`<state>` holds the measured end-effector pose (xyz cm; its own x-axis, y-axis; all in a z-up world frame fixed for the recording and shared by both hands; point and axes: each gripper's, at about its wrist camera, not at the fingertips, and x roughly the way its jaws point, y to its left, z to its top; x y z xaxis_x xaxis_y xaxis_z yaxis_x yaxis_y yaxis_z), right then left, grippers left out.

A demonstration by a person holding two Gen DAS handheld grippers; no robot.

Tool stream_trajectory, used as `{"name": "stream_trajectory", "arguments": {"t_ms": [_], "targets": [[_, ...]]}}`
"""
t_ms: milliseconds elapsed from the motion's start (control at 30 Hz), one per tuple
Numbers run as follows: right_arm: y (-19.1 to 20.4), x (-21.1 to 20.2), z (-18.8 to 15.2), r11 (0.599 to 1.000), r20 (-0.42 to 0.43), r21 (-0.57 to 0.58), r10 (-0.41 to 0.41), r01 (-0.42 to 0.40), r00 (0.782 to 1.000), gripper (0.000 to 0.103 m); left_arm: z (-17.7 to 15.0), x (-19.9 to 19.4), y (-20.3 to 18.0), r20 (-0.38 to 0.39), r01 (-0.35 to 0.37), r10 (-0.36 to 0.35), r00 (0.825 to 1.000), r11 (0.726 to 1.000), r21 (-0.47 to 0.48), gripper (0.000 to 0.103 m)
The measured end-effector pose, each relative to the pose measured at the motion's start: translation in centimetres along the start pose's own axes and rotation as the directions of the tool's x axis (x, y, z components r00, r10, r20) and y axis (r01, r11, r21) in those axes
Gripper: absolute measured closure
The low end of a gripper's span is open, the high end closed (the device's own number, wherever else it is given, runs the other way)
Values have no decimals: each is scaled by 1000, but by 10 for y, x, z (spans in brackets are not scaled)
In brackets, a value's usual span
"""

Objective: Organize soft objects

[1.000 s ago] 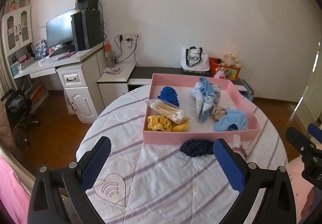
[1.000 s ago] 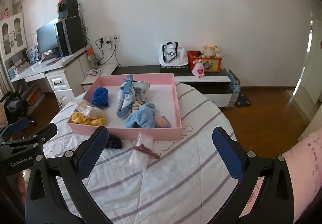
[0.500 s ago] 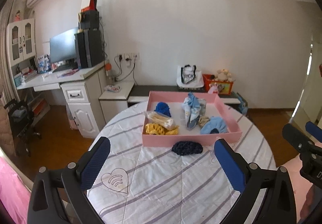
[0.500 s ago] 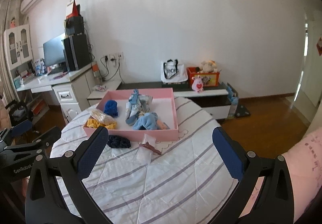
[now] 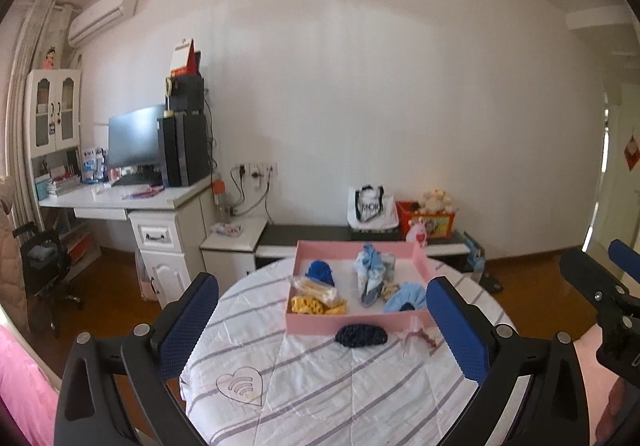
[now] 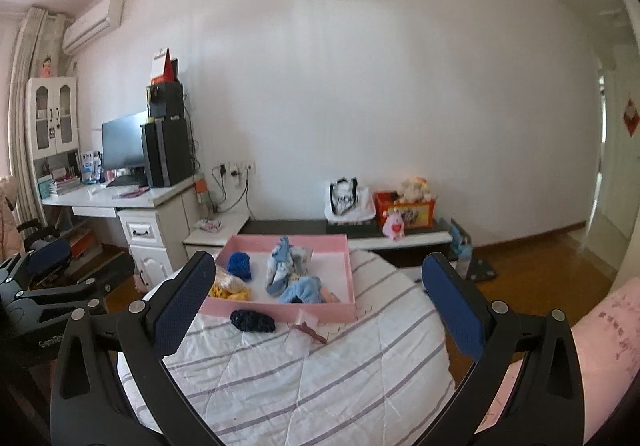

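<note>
Both grippers, left (image 5: 322,330) and right (image 6: 320,310), held above the bench (image 5: 340,386), fingers spread wide, gripping nothing. Just before the pink tray (image 5: 348,320): dark blue knitted piece (image 5: 361,334) and small clear bag (image 6: 302,334).

A lived-in room at home: at left a white desk (image 5: 132,201) with a monitor (image 5: 134,139), an air conditioner (image 5: 102,15) upper left, and a low cabinet (image 5: 320,236) along the wall holding stuffed toys (image 5: 434,199).

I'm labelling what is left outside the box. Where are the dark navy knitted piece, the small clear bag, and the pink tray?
dark navy knitted piece (image 6: 253,321), right wrist view, middle of the bundle.
small clear bag (image 6: 301,338), right wrist view, clear body of the bag.
pink tray (image 6: 280,312), right wrist view, near outer wall.
</note>
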<state>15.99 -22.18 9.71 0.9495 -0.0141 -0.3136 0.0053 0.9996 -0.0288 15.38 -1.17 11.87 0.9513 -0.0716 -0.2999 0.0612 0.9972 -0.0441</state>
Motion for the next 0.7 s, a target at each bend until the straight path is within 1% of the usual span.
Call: {"name": "stream_trajectory", "arguments": {"t_ms": [100,267,433,700], "targets": [[4,-12,3,1000,33,-17,-2,3,999,0,-2,-12,1,37,-6,7,999,1000,-3,0],[12,-30,7,998,94,-44,-36,40,995,0,-7,-26,4,81,-7,7,997,1000,-8,0],[18,-39,8,996,123,-66,-45,54,991,0,-12,-28,4,92,-10,11,996,1000,-11,0],[21,-42,8,996,128,-69,-53,62,990,0,-11,-25,3,95,-14,15,995,1000,-11,0]]}}
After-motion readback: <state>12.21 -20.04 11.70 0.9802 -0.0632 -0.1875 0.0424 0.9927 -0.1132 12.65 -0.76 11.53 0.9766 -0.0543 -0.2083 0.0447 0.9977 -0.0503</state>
